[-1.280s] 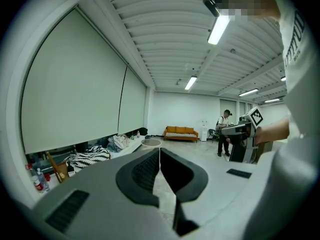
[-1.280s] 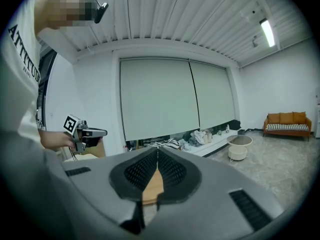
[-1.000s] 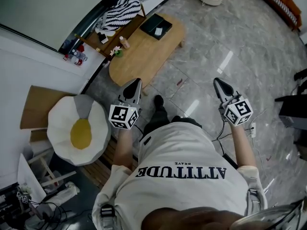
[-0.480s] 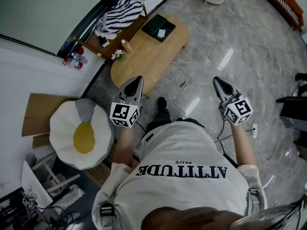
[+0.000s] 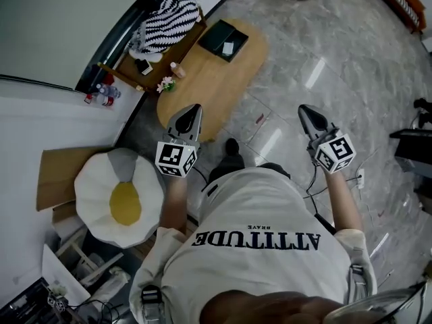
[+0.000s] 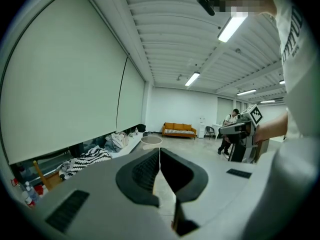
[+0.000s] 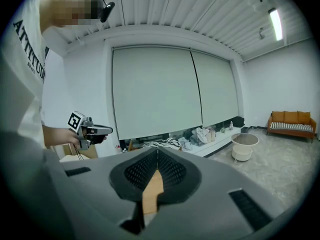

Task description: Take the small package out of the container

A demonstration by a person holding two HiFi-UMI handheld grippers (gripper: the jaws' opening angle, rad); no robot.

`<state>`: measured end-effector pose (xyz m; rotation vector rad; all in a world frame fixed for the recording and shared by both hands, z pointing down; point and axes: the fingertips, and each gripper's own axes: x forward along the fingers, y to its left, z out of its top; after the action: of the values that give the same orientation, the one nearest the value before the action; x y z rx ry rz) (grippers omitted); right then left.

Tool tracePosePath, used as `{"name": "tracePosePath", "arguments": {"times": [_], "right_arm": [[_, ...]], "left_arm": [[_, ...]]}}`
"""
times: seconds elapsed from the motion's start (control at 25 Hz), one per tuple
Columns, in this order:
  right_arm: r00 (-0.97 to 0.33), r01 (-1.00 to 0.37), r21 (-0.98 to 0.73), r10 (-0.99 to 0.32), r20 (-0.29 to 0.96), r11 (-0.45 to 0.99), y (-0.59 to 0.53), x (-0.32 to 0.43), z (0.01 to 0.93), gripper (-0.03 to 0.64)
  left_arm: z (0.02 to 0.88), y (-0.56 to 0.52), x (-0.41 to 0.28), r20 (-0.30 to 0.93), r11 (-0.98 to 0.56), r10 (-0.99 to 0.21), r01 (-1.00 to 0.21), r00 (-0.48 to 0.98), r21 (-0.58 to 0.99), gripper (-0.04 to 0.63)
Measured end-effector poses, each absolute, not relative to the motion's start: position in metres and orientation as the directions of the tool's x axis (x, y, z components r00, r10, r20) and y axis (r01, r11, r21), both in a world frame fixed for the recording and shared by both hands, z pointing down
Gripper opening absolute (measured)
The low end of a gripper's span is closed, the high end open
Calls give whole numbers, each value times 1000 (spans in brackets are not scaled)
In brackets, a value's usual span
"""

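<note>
Standing on the grey tiled floor (image 5: 351, 59), the person holds the left gripper (image 5: 192, 111) and the right gripper (image 5: 306, 113) out at centre frame, each with its jaws pressed together and nothing between them. The small package (image 5: 228, 47), a white item, lies inside the dark container (image 5: 217, 34) at the far end of the oval wooden surface (image 5: 202, 79), upper centre of the frame, well apart from both grippers.
</note>
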<state>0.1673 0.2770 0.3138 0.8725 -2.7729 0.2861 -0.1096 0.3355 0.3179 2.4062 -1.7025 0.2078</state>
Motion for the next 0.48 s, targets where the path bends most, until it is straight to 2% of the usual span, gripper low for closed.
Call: {"name": "tracePosePath", "arguments": {"times": [0.48], "right_arm": [[-751, -635, -87, -586, 304, 768, 232, 106, 318, 20]], "left_arm": [[329, 274, -172, 235, -399, -886, -915, 400, 56, 23]]}}
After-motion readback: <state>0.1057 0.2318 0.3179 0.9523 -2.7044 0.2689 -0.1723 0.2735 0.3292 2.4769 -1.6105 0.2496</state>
